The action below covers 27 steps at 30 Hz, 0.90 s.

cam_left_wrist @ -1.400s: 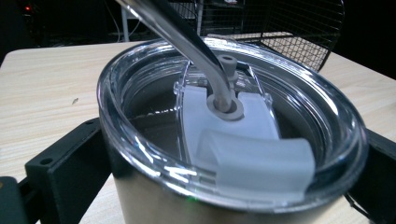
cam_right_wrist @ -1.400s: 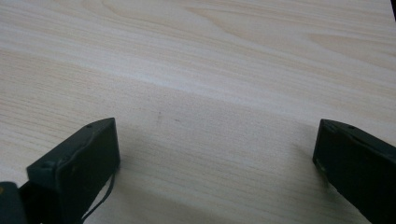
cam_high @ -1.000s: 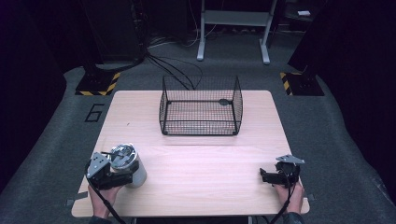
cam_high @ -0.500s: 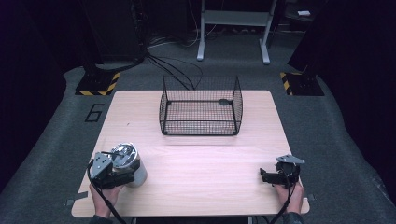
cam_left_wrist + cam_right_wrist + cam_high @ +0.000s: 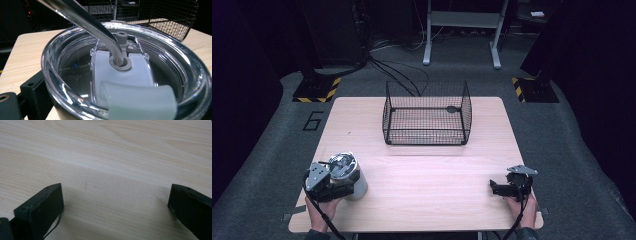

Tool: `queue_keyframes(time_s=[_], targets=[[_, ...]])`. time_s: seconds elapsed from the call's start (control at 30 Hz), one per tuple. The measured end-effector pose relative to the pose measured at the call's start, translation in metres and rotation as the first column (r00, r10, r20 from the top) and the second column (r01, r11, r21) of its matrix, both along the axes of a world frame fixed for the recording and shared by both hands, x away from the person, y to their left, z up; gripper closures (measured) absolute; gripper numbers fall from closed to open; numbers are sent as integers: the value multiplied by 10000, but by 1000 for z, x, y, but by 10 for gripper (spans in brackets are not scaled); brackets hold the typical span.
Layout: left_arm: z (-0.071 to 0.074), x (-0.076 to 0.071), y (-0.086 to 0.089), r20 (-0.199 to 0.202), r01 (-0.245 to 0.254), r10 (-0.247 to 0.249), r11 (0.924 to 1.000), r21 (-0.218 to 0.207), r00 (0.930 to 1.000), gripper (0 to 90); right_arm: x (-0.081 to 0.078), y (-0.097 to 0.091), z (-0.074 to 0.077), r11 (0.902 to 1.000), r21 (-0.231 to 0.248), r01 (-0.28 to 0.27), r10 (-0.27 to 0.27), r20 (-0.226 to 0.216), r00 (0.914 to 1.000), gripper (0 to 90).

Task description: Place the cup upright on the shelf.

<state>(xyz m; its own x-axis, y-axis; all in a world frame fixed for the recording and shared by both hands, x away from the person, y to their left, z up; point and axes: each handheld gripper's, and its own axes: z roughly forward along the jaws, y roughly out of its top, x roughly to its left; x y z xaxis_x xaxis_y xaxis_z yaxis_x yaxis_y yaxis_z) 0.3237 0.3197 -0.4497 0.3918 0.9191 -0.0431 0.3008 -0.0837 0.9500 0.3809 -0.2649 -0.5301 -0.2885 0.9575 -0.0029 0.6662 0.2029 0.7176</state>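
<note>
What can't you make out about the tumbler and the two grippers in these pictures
- Tumbler body, left gripper view: cut off below the clear lid.
- Left gripper jaws, high view: hidden under its plate and the tumbler, so the grip is unclear.
- Straw top: cut off by the frame edge.
- Right gripper, high view: too small; jaws open over bare table.

Silver tumbler, clear lid; black wire basket; pale wood-grain table.

Tumbler: glossy clear plastic lid, shiny metal straw. Table: matt pale wood.
</note>
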Motion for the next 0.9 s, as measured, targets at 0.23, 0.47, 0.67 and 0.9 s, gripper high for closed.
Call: queue_keyframes(time_s=[0.23, 0.47, 0.67, 0.9], targets=[[11, 3, -3, 73, 223, -224, 9997, 133, 9997, 33, 2, 1, 0, 10000, 41, 43, -43, 28, 10000, 0], [21, 8, -9, 147, 519, -523, 9983, 274, 9985, 33, 2, 2, 0, 9999, 102, 60, -60, 45, 10000, 0], [29, 13, -17, 162, 779, -787, 9959, 451, 9968, 33, 2, 2, 0, 10000, 68, 41, -41, 38, 10000, 0], [36, 19, -27, 131, 1179, -1192, 9901, 764, 9928, 33, 2, 2, 0, 10000, 67, 41, -41, 37, 10000, 0]])
